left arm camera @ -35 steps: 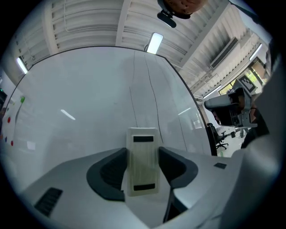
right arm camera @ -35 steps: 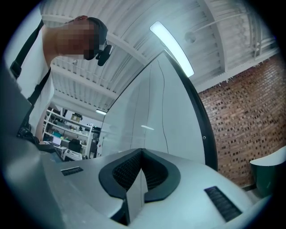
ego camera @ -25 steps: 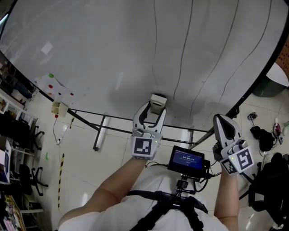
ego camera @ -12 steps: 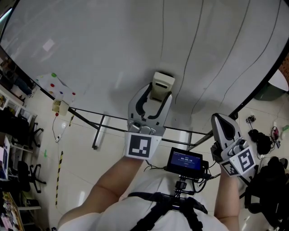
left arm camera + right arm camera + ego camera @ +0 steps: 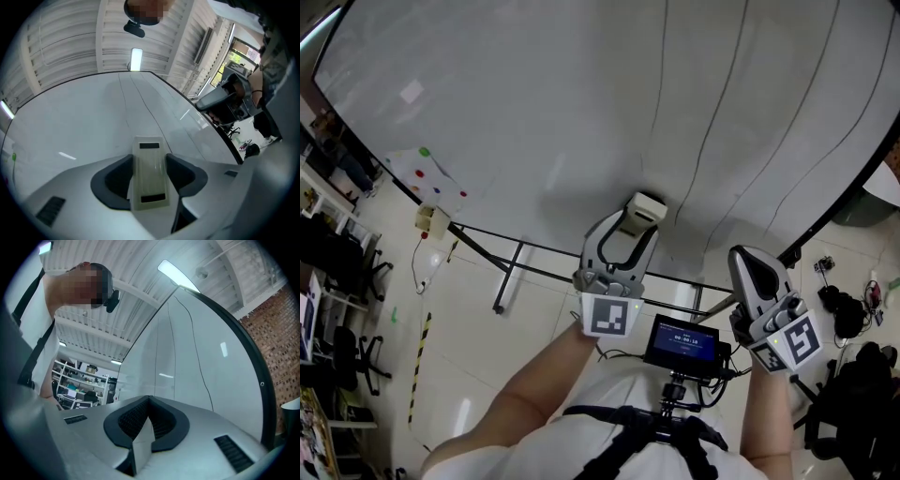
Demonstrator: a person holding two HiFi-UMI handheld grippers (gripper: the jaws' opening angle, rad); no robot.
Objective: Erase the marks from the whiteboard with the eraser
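Observation:
The whiteboard [image 5: 506, 103] fills the upper head view, and several thin black lines [image 5: 714, 103] run down its right half. My left gripper [image 5: 635, 225] is shut on the cream eraser [image 5: 641, 210], holding it near the board's lower edge, just left of the lines. I cannot tell whether the eraser touches the board. In the left gripper view the eraser [image 5: 149, 183] stands upright between the pads, with the board [image 5: 70, 131] and lines [image 5: 125, 105] beyond. My right gripper [image 5: 743, 255] is shut and empty, lower right. The right gripper view shows its closed jaws, the right gripper [image 5: 149, 400], and the board [image 5: 206, 348].
A black stand frame [image 5: 516, 248] runs under the board. A sheet with coloured dots [image 5: 427, 173] hangs at its lower left. Office chairs [image 5: 337, 262] stand at the left, bags [image 5: 848, 291] lie on the floor at the right. A small screen [image 5: 682, 343] sits on the chest rig.
The left gripper has risen and rolled a little with the eraser still in its jaws. The right gripper has shifted slightly up and left, still shut.

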